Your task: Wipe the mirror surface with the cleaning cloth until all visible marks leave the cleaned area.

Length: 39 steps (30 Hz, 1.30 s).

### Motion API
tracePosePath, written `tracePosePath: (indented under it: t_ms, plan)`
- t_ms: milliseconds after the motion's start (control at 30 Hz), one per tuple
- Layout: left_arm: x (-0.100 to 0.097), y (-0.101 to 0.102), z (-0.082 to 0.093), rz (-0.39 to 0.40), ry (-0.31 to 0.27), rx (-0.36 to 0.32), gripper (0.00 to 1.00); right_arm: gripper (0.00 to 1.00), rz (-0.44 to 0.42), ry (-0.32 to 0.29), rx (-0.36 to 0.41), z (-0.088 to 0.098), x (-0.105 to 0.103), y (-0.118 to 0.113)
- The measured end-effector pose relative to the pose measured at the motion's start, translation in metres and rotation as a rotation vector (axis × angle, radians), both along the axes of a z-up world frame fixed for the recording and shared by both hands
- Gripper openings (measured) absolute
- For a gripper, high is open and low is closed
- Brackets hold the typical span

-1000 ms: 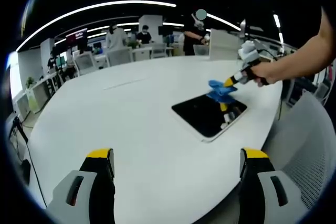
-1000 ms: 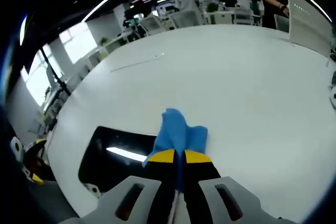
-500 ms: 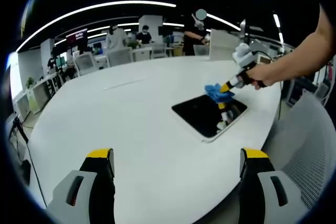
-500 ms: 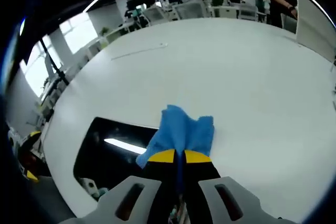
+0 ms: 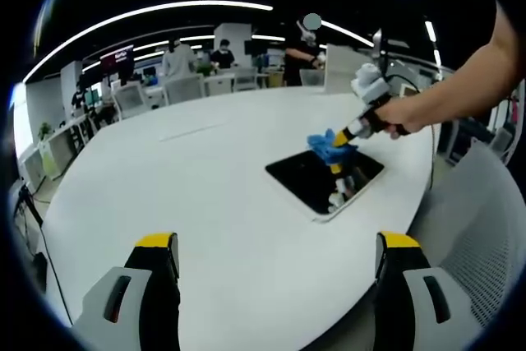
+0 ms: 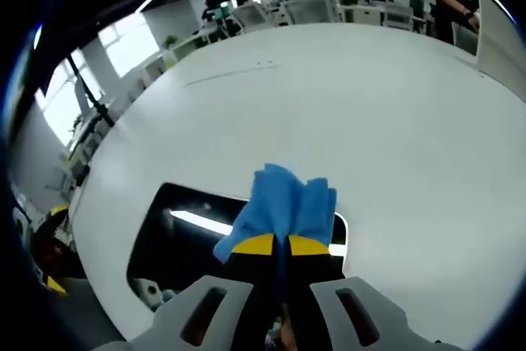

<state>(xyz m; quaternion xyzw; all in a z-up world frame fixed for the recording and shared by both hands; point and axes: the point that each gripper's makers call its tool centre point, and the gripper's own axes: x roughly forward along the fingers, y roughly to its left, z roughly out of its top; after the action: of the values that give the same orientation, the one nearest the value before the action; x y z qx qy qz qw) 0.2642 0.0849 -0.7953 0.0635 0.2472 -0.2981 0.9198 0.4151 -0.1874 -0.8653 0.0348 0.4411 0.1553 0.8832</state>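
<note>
Shifting leftward over dark rectangular mirror [image 6: 197, 240]: right gripper [image 6: 274, 245] clamping crumpled blue cloth [image 6: 283, 207]; left gripper [image 5: 275, 244] hovering near, jaws wide.

blue cloth [image 6: 288, 203] bunched, on dark flat mirror [image 6: 189, 240]

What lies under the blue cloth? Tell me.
The mirror on the white table lies under the blue cloth, which the right gripper holds. Any marks beneath it are covered.
</note>
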Motion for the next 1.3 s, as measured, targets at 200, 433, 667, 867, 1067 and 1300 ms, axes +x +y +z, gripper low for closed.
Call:
tracePosePath:
  t_ms: [200, 433, 667, 867, 1067, 1300]
  plan:
    - [0.0, -0.001, 0.0, -0.002, 0.001, -0.002, 1.0, 0.0, 0.035, 0.01, 0.003, 0.0, 0.001, 0.023]
    - [0.0, -0.002, 0.0, -0.009, 0.0, -0.002, 1.0, 0.0, 0.052, 0.023, 0.02, 0.0, 0.004, 0.039]
    - [-0.001, -0.003, 0.001, -0.011, -0.002, -0.004, 1.0, 0.0, 0.067, 0.03, 0.029, 0.0, 0.006, 0.057]
    - [-0.001, -0.003, 0.001, -0.014, -0.005, -0.006, 1.0, 0.0, 0.083, 0.036, 0.038, -0.001, 0.007, 0.077]
    - [-0.001, -0.003, 0.002, -0.01, -0.005, -0.009, 1.0, 0.0, 0.104, 0.036, 0.053, -0.001, 0.008, 0.099]
    - [0.0, -0.001, 0.001, -0.008, -0.006, -0.014, 1.0, 0.0, 0.146, 0.04, 0.05, 0.0, 0.008, 0.128]
